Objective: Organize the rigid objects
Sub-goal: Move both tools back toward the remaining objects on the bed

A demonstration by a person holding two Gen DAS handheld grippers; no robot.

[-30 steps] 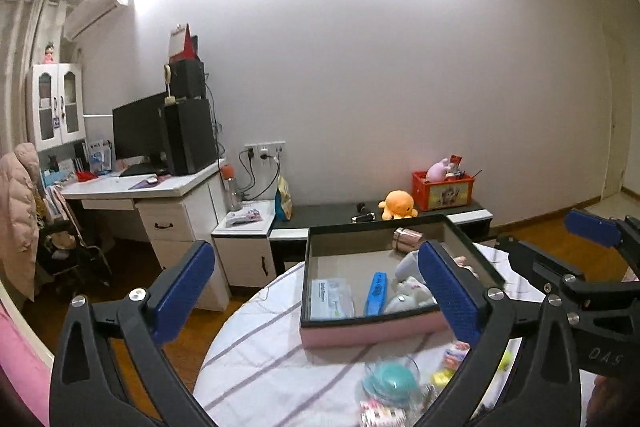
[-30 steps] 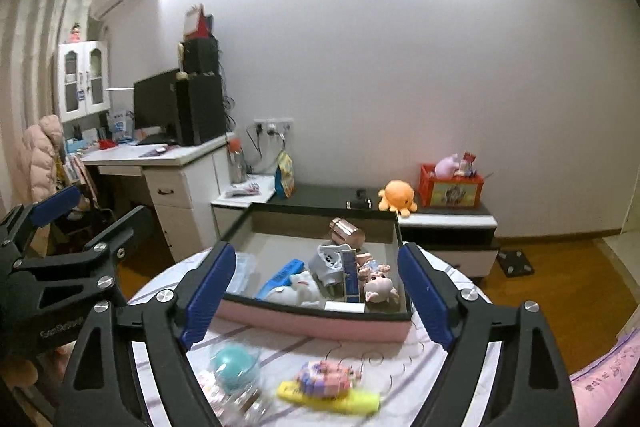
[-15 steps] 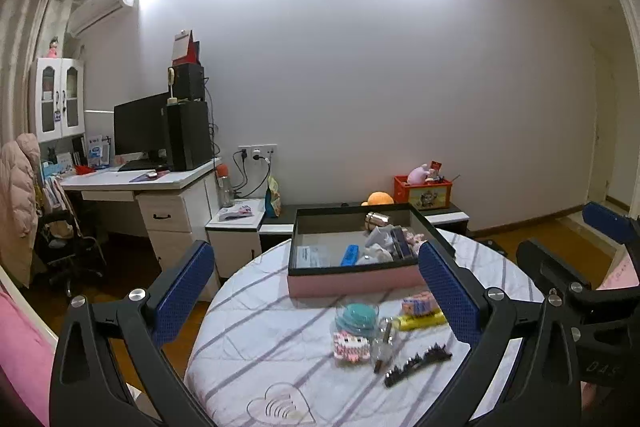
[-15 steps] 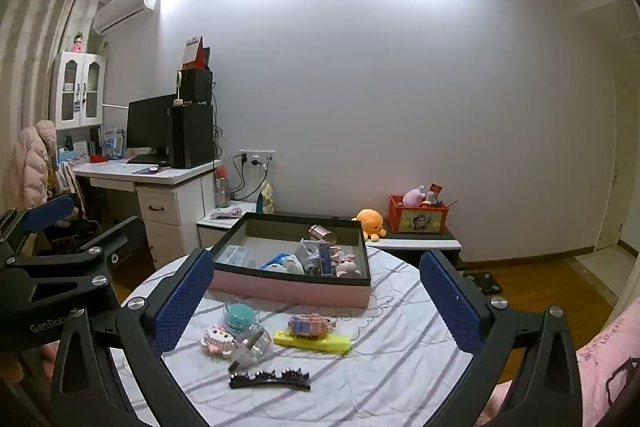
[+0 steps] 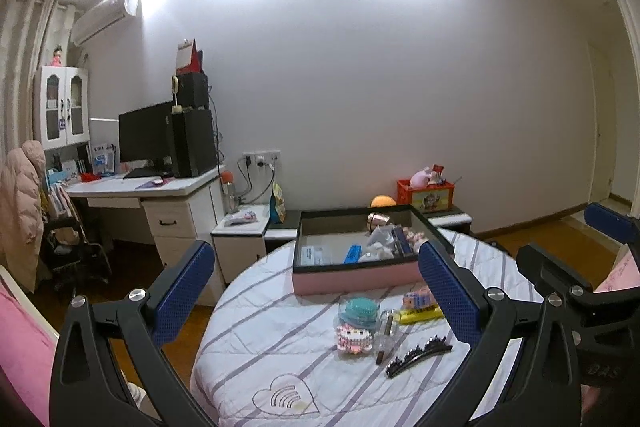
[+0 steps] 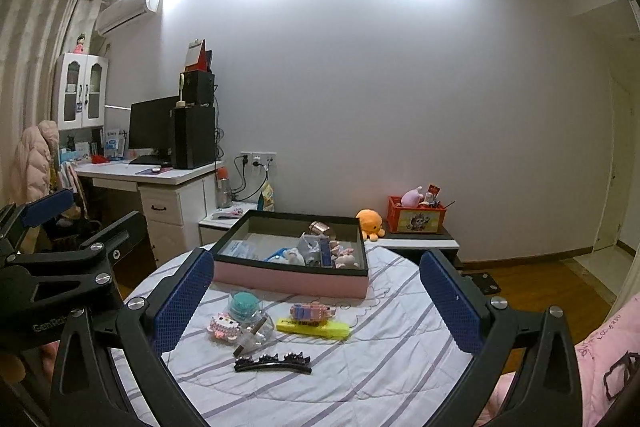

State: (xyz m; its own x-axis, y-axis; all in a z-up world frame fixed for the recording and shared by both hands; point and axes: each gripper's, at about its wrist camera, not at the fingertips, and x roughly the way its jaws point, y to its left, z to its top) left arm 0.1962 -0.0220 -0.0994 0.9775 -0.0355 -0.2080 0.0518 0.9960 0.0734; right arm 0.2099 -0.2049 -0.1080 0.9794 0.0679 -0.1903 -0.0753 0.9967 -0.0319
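A pink box with a black rim (image 5: 352,277) (image 6: 292,277) stands at the far side of a round table and holds several small items. In front of it lie a teal round case (image 5: 358,311) (image 6: 245,303), a pink bead figure (image 5: 354,337) (image 6: 224,325), a clear bottle (image 5: 386,333) (image 6: 256,335), a yellow bar (image 5: 420,315) (image 6: 314,329) with a pink block toy (image 6: 312,311) on it, and a black hair clip (image 5: 418,349) (image 6: 273,363). My left gripper (image 5: 316,295) and right gripper (image 6: 316,301) are both open, empty, held back above the table's near side.
The round table has a white striped cloth (image 5: 280,347) (image 6: 380,367). Behind it stand a low black cabinet with an orange plush (image 6: 370,221) and a red box (image 6: 416,221), and a white desk (image 5: 152,195) with a monitor at left. Pink bedding (image 6: 600,347) lies at right.
Both grippers have pulled back and up from the pink box. The whole table and the loose items in front of the box have come into view. Both stay open.
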